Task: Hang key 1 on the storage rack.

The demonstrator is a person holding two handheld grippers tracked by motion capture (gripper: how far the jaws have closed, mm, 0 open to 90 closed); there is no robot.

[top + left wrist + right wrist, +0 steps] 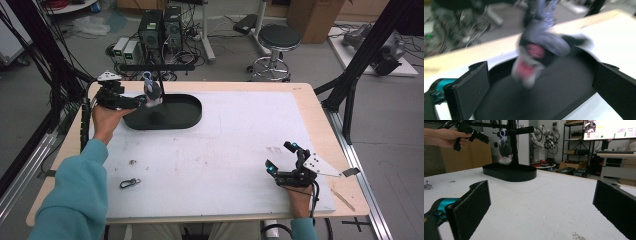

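Observation:
A small grey plush toy (152,93) with a pink-and-white face hangs by a purple loop from the horizontal bar (156,66) of a black stand, above its oval black tray (187,116). My left gripper (141,101) is held at the tray's left end, open, its tips close to the toy. In the left gripper view the blurred toy (537,51) hangs just beyond the wide-apart jaws, over the tray (554,97). My right gripper (280,156) stands open low over the white mat at the front right, nothing between its jaws. From there the toy (505,148) shows far off.
A small metal clip (130,183) lies on the white mat (225,150) at the front left. A stool (277,37), computer boxes and cables stand on the floor beyond the table's far edge. Black frame posts rise at both sides.

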